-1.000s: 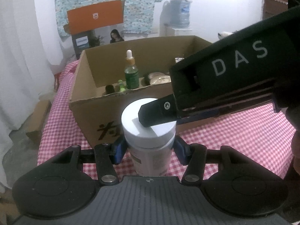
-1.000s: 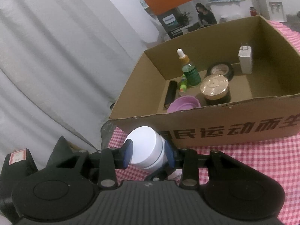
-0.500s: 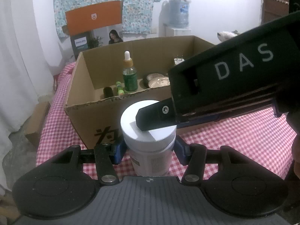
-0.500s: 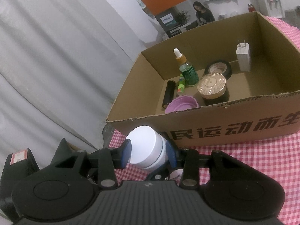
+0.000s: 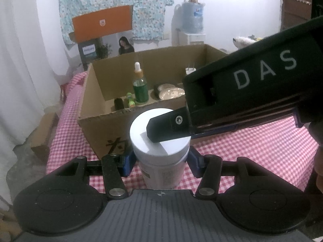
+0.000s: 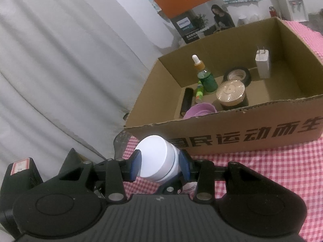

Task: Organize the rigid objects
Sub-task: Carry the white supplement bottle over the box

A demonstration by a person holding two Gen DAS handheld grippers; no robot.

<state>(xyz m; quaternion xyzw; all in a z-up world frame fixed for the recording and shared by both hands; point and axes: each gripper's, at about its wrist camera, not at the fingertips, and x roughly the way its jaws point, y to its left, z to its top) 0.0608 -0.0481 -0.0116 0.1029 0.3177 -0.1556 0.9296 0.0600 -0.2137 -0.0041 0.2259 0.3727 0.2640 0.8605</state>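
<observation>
Jar: your white-lidded jar (image 5: 160, 141) stands just in front of the cardboard box (image 6: 252, 125).
Left gripper (image 5: 159, 160): fingers clamped on its body.
Right gripper (image 6: 159, 164): fingers clamped on its lid.
Room: open checked desk (image 5: 252, 141) right of the box.
In the way: the box's near wall; inside, dropper bottle (image 6: 206, 76), gold-lidded jar (image 6: 231, 92).

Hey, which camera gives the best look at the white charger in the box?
The right wrist view: the charger stands fully visible by the box's far wall. In the left wrist view only its prongs and top show; the right gripper hides the rest.
</observation>
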